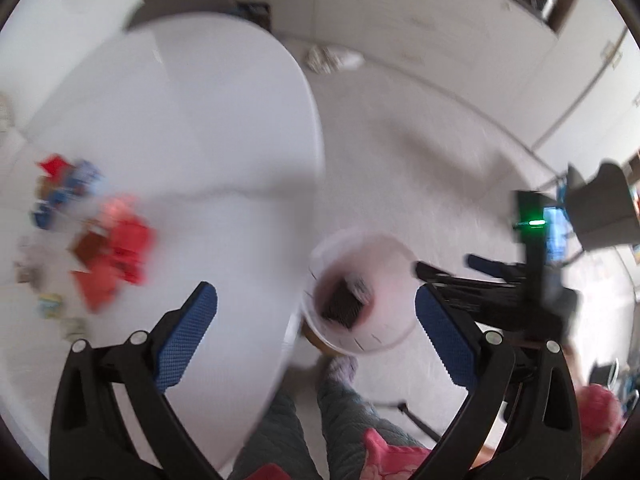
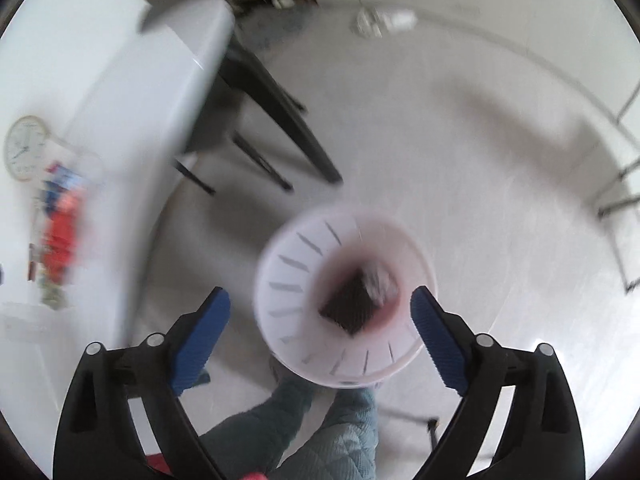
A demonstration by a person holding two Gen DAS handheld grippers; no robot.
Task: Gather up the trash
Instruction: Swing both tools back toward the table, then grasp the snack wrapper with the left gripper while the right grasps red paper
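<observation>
Blue-padded and spread wide, the jaws of both grippers carry nothing at this moment. Nearest to us in the right wrist view, the right gripper (image 2: 320,320) hangs directly above a white bin (image 2: 288,280) that stands on the floor (image 2: 500,200) just off the counter's near-right edge, beside our own legs. Inside it we can see a dark square scrap (image 2: 350,304) and something pale next to it, both too blurred to name. The bin's mouth faces straight up at these jaws.

The left gripper (image 1: 316,328) points down across the counter's right edge, so its left finger lies over the white counter (image 1: 200,120) and its right finger over the floor, with the bin between them and lower.

Farther off, near the counter's left edge, lies the remaining trash: a loose heap of red wrappers (image 1: 116,248) and, beyond it, blue packets (image 1: 68,192), with a few small pale scraps nearer us. The heap lies forward and left of the left jaws, well apart from them, and farther still from the right ones. We judge the left hand the nearer for the next pick. The heap has no clear long axis; blur hides the single pieces.
</observation>
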